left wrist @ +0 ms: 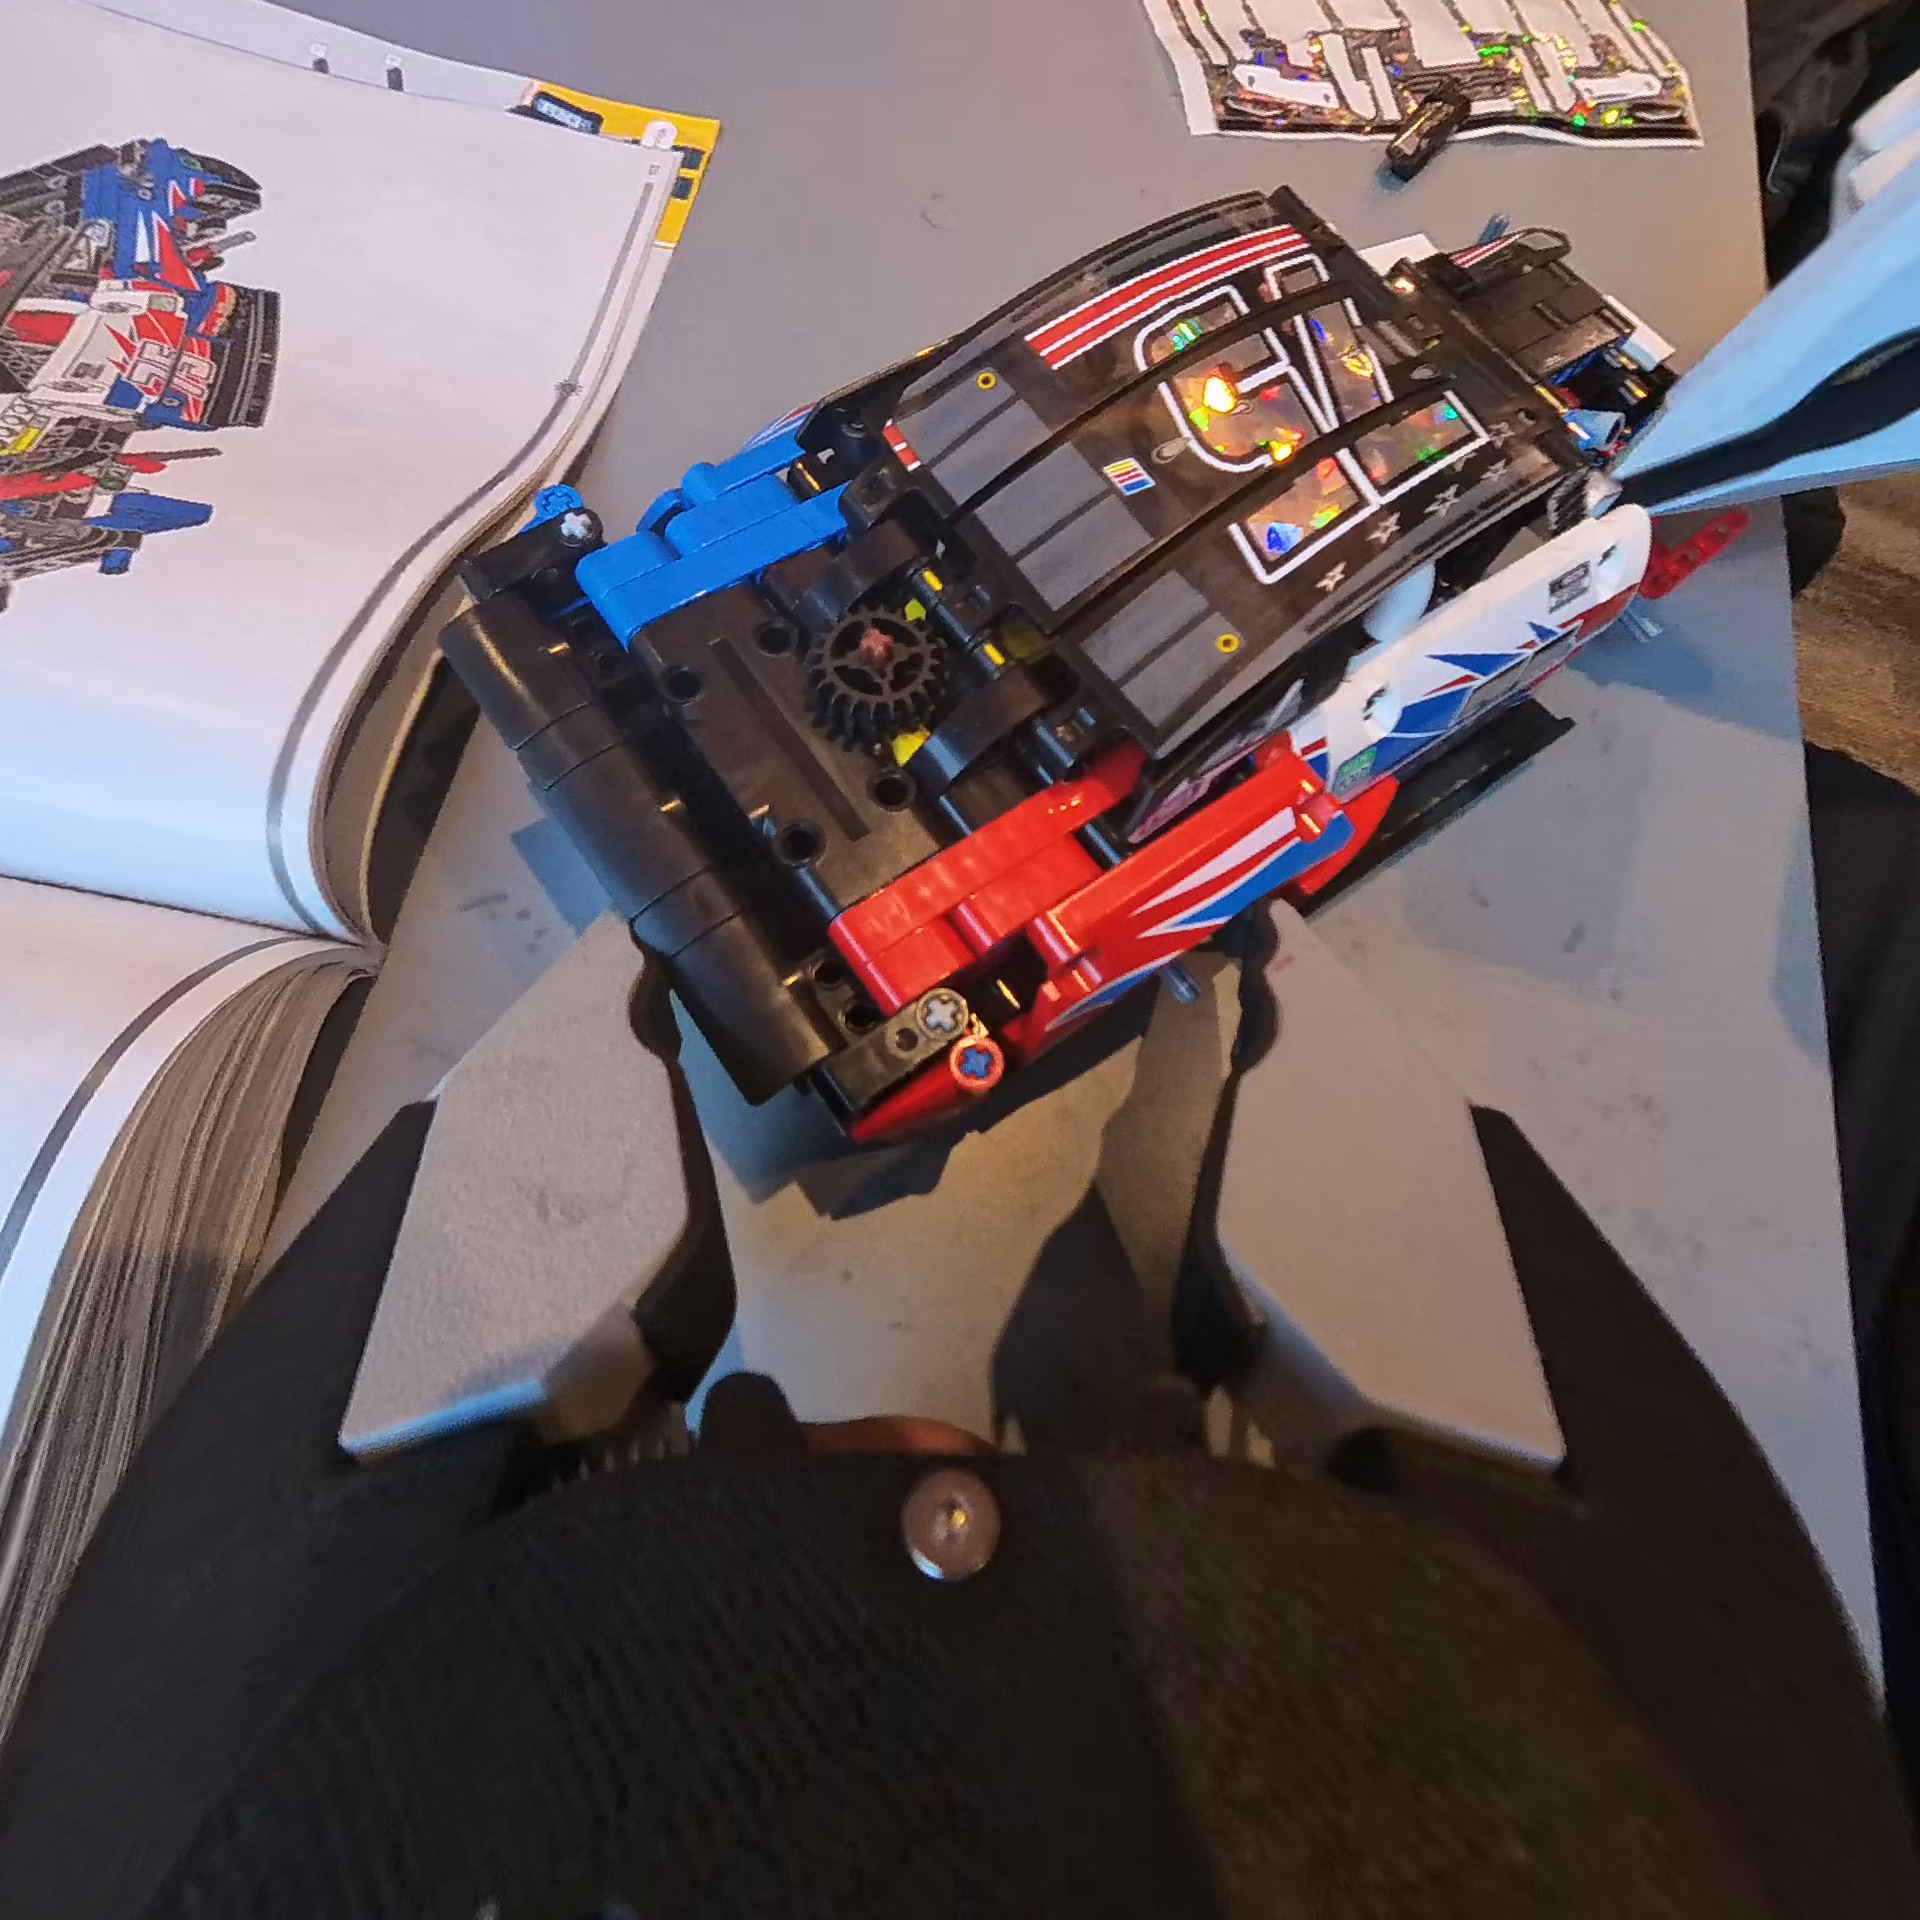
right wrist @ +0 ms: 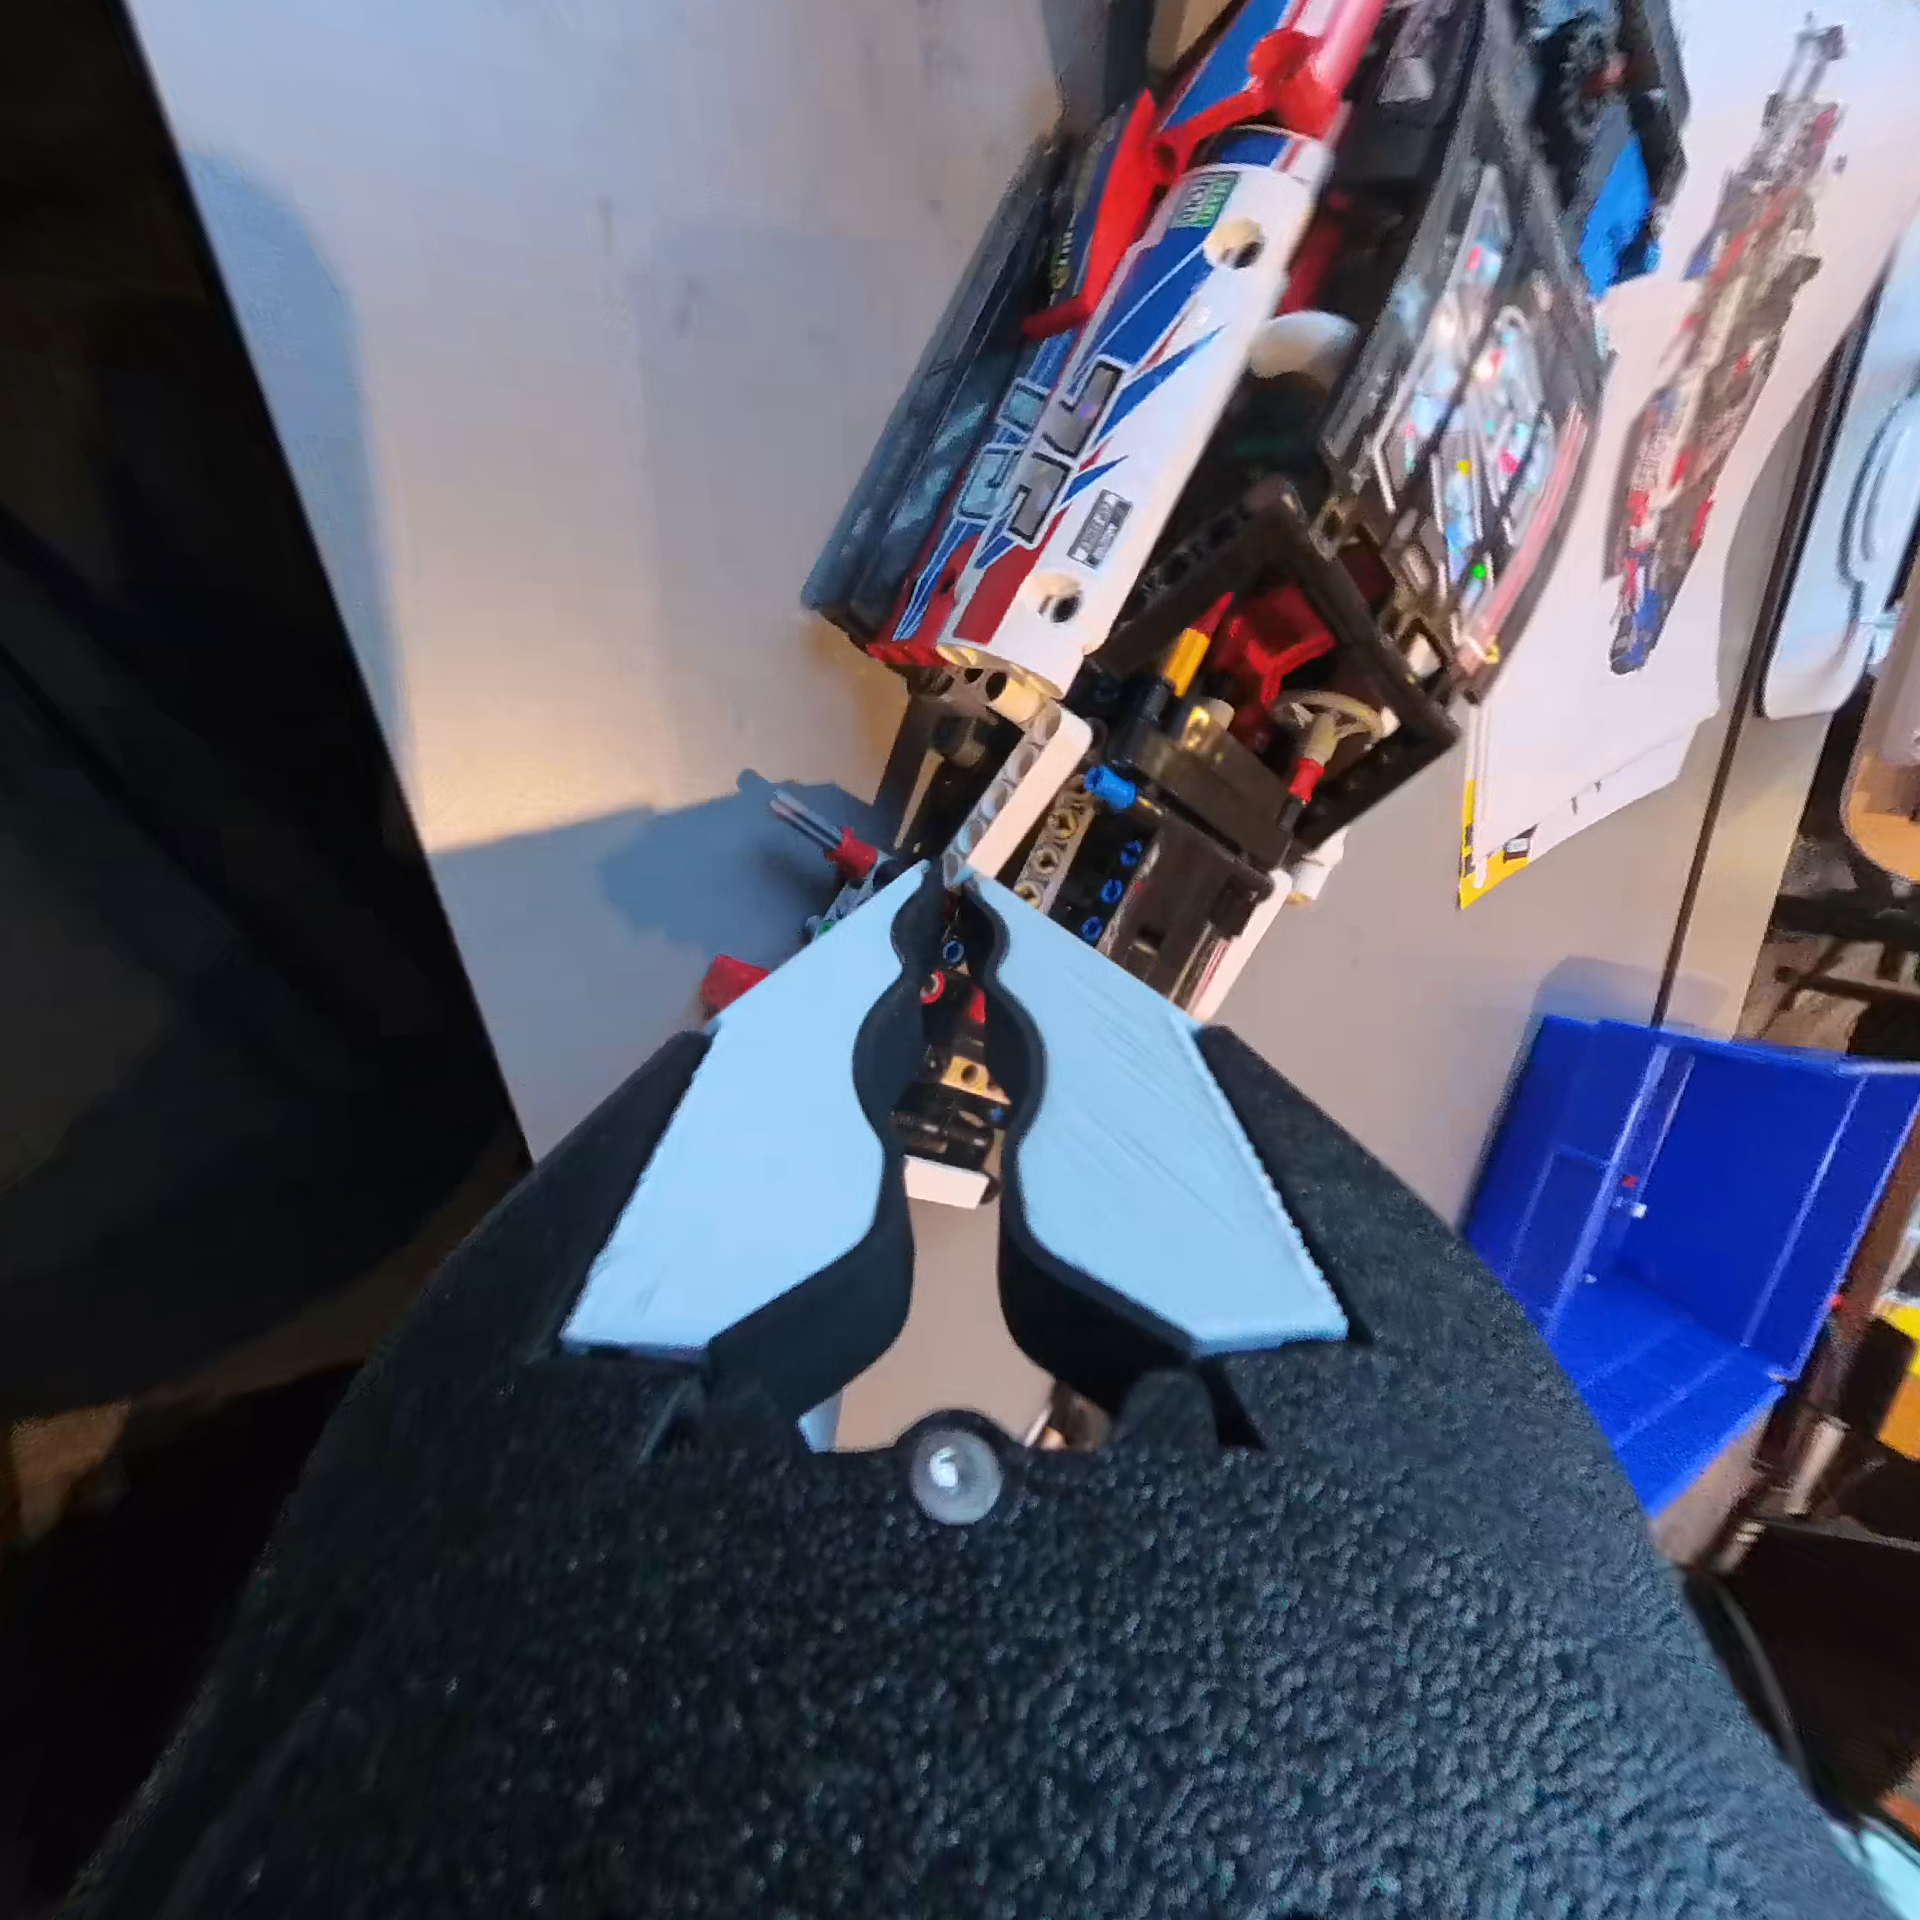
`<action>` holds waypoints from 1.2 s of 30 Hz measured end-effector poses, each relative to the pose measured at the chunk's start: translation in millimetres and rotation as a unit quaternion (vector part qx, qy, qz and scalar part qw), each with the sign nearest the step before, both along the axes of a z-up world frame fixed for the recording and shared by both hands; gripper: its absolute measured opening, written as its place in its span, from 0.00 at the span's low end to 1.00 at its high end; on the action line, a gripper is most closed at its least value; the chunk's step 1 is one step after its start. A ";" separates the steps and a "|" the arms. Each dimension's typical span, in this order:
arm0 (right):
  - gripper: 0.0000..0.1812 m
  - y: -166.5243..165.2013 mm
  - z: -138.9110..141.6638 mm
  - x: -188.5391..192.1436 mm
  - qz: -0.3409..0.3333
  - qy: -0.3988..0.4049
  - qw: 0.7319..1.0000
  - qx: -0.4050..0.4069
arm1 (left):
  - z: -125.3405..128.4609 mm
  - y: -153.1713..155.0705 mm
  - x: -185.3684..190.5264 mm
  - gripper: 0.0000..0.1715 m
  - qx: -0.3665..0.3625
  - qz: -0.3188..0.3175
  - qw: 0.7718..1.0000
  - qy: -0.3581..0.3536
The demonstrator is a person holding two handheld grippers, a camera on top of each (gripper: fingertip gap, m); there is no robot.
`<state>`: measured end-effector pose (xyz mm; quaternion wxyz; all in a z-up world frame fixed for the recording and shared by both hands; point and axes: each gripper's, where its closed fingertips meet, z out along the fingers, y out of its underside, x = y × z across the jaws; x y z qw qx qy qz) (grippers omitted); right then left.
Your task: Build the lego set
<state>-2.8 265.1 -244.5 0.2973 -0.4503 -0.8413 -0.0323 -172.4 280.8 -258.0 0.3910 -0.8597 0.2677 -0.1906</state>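
Observation:
The lego car [left wrist: 1143,582], with a black roof and red, white and blue sides, lies on the grey table [left wrist: 1558,1091]. My left gripper [left wrist: 956,935] straddles its rear end. One finger touches the black rear and the other the red side panel, so it is shut on the car. My right gripper [right wrist: 943,878] has its fingers closed to a thin slit. The tips touch the end of a white beam at the front of the car [right wrist: 1143,416]. It also shows in the left wrist view [left wrist: 1616,488] at the roof's front edge. I cannot tell whether a piece is pinched there.
The open instruction booklet [left wrist: 260,520] lies left of the car. A sticker sheet [left wrist: 1434,73] and a small black piece [left wrist: 1418,130] lie at the far side. A loose red pin [right wrist: 842,831] lies by the car's front. A blue bin [right wrist: 1683,1226] stands beyond the table edge.

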 end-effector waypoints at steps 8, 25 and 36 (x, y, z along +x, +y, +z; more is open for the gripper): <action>0.06 -2.0 8.3 12.7 -0.066 0.158 0.984 -0.057 | 3.1 -0.2 0.2 0.62 -0.006 -0.003 1.000 -0.024; 0.13 113.1 10.3 154.8 -0.379 0.348 0.841 -0.168 | 11.3 -1.1 -4.7 0.59 0.007 0.005 0.999 -0.049; 0.17 136.2 0.6 135.7 -0.351 0.326 0.861 -0.168 | 18.7 -6.1 -13.0 0.55 0.019 0.016 0.997 -0.075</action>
